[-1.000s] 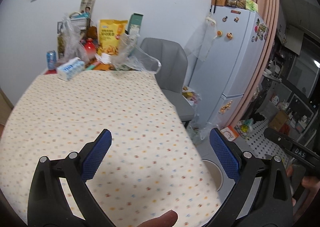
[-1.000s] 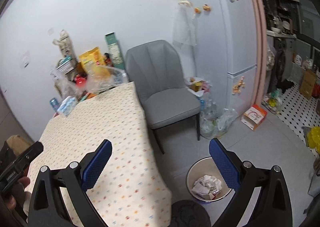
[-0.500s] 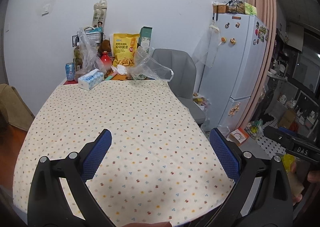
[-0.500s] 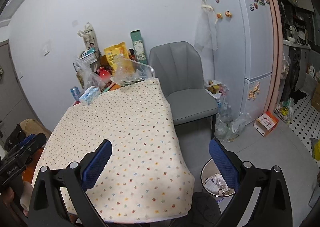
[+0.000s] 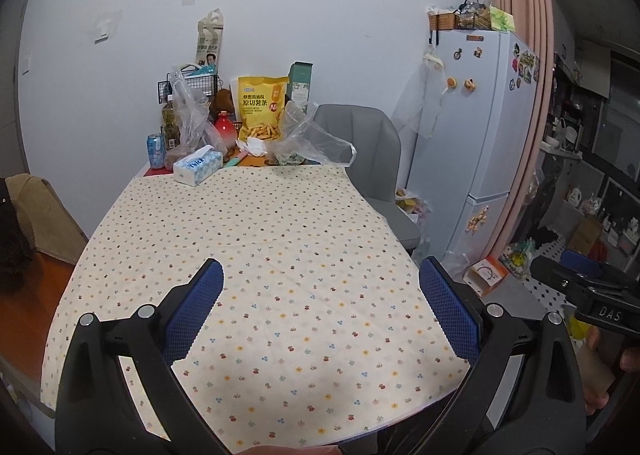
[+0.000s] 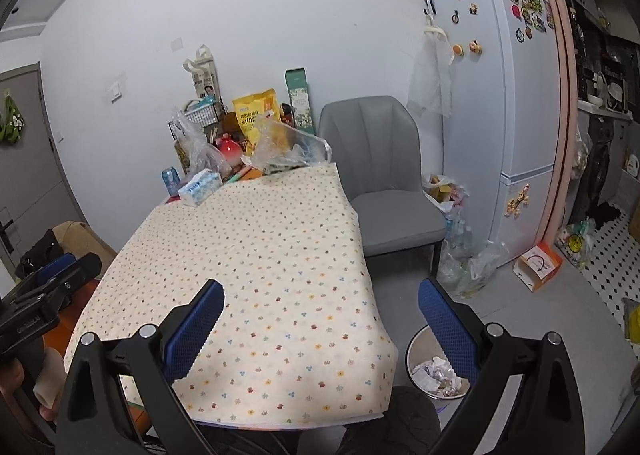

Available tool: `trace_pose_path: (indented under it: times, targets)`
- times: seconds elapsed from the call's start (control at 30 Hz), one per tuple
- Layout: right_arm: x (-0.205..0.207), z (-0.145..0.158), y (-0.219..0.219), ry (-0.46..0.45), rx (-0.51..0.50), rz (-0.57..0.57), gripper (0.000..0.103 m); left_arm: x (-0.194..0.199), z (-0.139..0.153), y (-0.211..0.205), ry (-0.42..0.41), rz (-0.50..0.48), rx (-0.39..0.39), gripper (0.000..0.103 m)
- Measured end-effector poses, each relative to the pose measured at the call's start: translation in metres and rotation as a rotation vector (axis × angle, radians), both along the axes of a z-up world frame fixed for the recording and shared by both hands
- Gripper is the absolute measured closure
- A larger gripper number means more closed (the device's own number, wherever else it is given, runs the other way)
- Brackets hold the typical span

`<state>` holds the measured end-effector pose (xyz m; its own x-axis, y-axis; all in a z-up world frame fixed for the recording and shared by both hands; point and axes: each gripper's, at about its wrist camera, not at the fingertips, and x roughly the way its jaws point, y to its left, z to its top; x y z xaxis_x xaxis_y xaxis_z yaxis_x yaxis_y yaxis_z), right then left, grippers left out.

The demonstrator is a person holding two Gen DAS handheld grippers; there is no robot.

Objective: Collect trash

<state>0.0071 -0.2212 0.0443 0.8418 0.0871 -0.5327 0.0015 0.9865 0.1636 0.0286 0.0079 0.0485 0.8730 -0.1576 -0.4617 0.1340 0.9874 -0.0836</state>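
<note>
Left gripper (image 5: 320,287): jaws spread wide, nothing between the blue pads; held above the near end of the table.
Right gripper (image 6: 320,307): jaws likewise wide apart, holding nothing; it sits over the table's near right corner, with one finger in front of the bin.
Table (image 5: 256,239): covered by a cream cloth with small coloured dots.
Far end of table: tissue box (image 5: 197,165), blue can (image 5: 156,151), red jar (image 5: 225,127), yellow snack bag (image 5: 262,107), clear plastic bags (image 5: 308,139), a crumpled white paper (image 5: 253,144) just in front of the snack bag.
Trash bin (image 6: 428,367): on the floor beside the near right corner of the table; crumpled paper scraps (image 6: 434,373) lie inside.
Grey chair (image 6: 384,183): at the table's right side, between table and fridge.
Fridge (image 6: 500,103): white, magnets on the door, baskets on top.
Floor by the fridge: plastic bags, an orange-and-white box (image 6: 538,265).
</note>
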Motion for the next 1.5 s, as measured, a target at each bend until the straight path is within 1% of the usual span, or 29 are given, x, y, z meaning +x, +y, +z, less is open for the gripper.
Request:
trace_pose_path:
  times: [0.13, 0.27, 0.5, 1.5]
  targets:
    - [-0.002, -0.004, -0.001, 0.014, -0.015, -0.013, 0.008, 0.002, -0.003, -0.002, 0.023, -0.005, -0.010, 0.006]
    - [0.000, -0.010, -0.006, 0.034, -0.021, -0.027, 0.008, 0.003, -0.006, -0.008, 0.027, -0.016, -0.005, 0.006]
    - [0.007, -0.016, -0.016, 0.058, 0.000, -0.045, 0.008, 0.010, -0.011, -0.012, 0.036, -0.021, -0.008, 0.006]
    - [0.008, -0.023, -0.023, 0.055, 0.007, -0.056, 0.008, 0.014, -0.019, -0.021, 0.053, -0.044, -0.010, 0.006]
